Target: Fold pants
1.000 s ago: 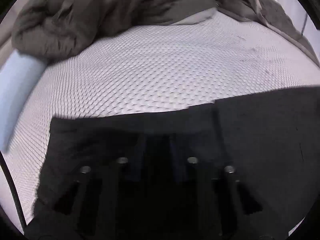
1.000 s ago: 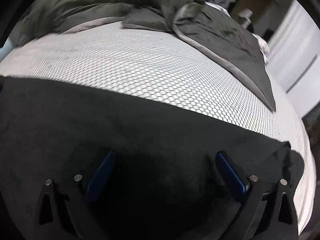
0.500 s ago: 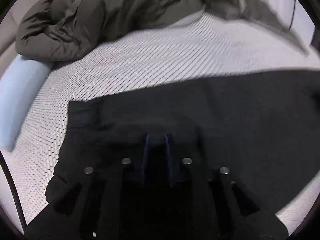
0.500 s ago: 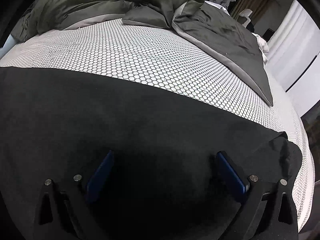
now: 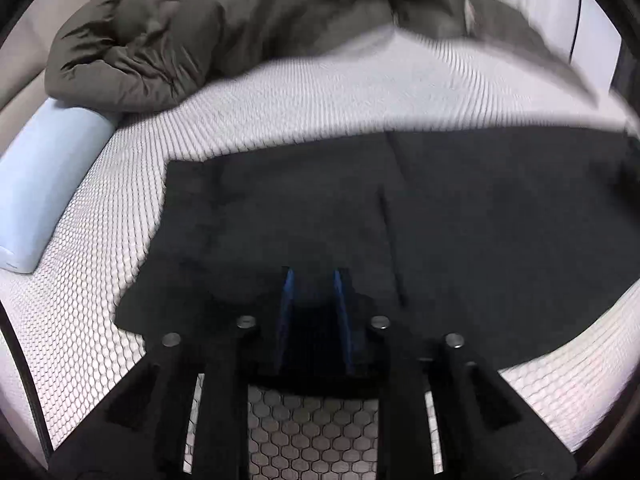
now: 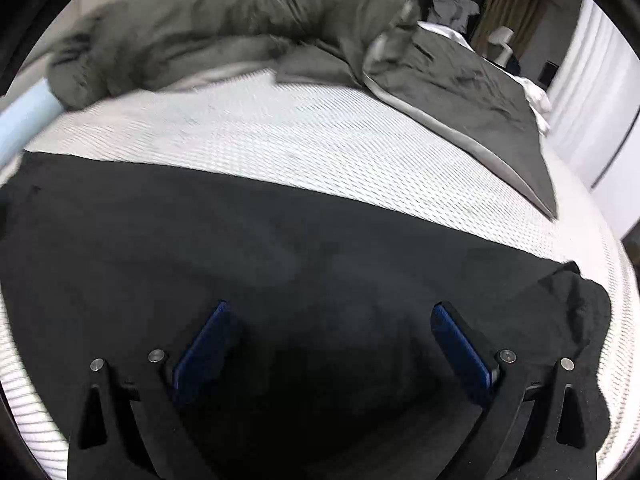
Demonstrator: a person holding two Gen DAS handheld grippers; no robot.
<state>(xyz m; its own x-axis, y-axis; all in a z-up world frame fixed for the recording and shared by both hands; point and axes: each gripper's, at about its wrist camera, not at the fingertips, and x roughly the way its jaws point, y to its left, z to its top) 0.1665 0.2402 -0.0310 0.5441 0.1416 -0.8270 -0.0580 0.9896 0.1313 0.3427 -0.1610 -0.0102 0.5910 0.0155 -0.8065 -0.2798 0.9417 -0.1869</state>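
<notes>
The black pants [image 5: 460,216] lie spread flat across the white honeycomb-patterned mattress [image 5: 360,104], in front of a rumpled olive-grey duvet [image 5: 224,28] and a pale blue pillow [image 5: 44,176]. My left gripper [image 5: 311,276] has just been opening, its blue pads a narrow gap apart with dark cloth between them (whether they press it I cannot tell). My right gripper [image 6: 330,312] stands wide over the pants, gripping nothing.

Black pants [image 6: 280,248] flat on bed [image 6: 320,140], right gripper [image 6: 330,320] wide apart — nothing btwn.

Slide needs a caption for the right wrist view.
Open right gripper above black pants spread flat on a honeycomb-patterned mattress.
</notes>
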